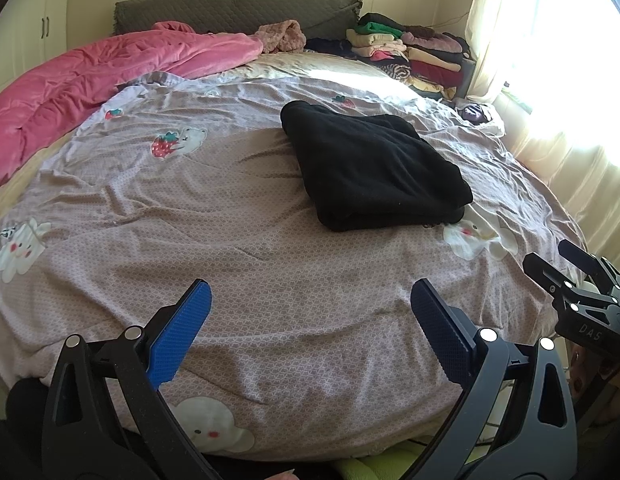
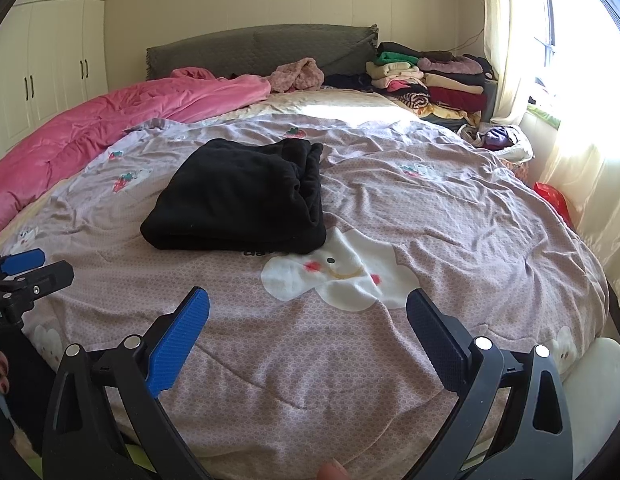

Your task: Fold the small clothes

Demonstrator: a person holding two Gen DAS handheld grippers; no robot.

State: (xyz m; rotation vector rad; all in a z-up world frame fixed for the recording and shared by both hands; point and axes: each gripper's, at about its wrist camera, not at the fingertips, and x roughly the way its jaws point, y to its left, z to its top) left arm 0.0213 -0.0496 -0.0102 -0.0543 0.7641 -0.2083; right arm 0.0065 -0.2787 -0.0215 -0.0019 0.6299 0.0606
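Left wrist view: left gripper point(image 1: 310, 320) spread wide, holding nothing.
Right gripper point(image 2: 307, 324): spread wide too.
Black folded cloth point(image 1: 374, 168): flat on bedspread point(image 1: 269, 264), bare cover all around.

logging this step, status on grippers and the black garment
Left gripper open, right gripper open, both empty. Folded black fleece garment flat on bedspread. Nothing between.

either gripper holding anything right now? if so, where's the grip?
Nothing is held. The left gripper and the right gripper both have their jaws wide apart over the bedspread. The folded black garment lies on it, untouched.
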